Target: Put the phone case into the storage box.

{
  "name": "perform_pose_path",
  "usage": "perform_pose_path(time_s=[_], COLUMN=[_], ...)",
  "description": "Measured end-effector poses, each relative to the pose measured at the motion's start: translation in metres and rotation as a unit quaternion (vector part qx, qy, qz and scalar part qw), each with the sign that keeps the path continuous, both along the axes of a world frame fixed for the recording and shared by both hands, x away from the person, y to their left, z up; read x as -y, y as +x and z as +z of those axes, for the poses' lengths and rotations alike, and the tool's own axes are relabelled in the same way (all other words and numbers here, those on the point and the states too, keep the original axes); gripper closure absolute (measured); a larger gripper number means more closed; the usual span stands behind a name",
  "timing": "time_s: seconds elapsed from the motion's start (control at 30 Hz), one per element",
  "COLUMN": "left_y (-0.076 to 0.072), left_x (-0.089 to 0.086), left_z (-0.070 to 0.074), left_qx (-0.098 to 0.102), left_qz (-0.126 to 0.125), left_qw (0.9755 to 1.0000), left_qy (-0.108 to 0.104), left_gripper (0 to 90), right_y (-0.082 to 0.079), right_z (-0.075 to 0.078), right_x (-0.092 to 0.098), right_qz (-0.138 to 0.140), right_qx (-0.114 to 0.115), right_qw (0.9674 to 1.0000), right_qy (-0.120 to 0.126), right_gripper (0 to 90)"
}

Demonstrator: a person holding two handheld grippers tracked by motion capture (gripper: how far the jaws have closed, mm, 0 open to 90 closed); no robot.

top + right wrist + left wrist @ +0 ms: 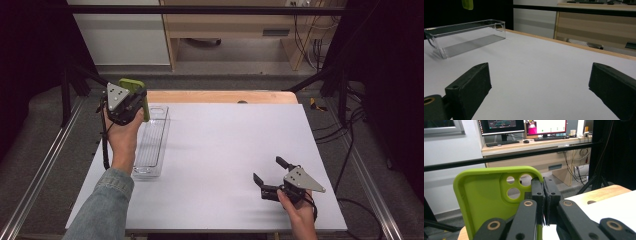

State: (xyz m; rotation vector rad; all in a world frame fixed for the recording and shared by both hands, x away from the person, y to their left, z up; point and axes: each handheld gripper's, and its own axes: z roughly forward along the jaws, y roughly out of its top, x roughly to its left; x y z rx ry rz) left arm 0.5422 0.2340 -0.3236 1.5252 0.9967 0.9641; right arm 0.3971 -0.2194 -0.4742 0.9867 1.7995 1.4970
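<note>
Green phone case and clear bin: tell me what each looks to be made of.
Green phone case: probably soft silicone or rubbery plastic; matte lime surface, rounded moulded rim, three camera cut-outs. The left gripper clamps its edge.

Clear bin: likely hard acrylic or similar clear plastic; glossy, see-through walls, ribbed bottom, bright edges. Glass can't be ruled out.

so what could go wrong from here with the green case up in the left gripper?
1. The left gripper pinches only the thin side edge of the green phone case, near its camera cut-outs. Most of the case hangs off to one side, so it could pivot or slip out.
2. The case is held in the air by the far end of the narrow clear bin; a drop or a tilted approach may hit the rim or land outside.
3. The right gripper is open and far off, no backup.
</note>
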Motion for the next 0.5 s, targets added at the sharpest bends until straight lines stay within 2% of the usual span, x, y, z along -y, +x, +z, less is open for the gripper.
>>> perform_pose_path(time_s=[0.37,0.5], left_y=[0.009,0.011], left_x=[-0.004,-0.007], left_z=[-0.005,-0.005], left_qx=[-0.001,-0.005], left_qz=[0.01,0.013], left_qw=[0.9997,0.9997], left_qy=[-0.022,-0.018], left_gripper=[87.7,87.7], right_y=[0.001,0.001], right_z=[0.0,-0.001], right_x=[0.002,0.002], right_qz=[0.001,0.002], right_qx=[-0.002,-0.002], right_qw=[1.0,1.0], right_qy=[0.003,0.003], right_gripper=[3.9,3.8])
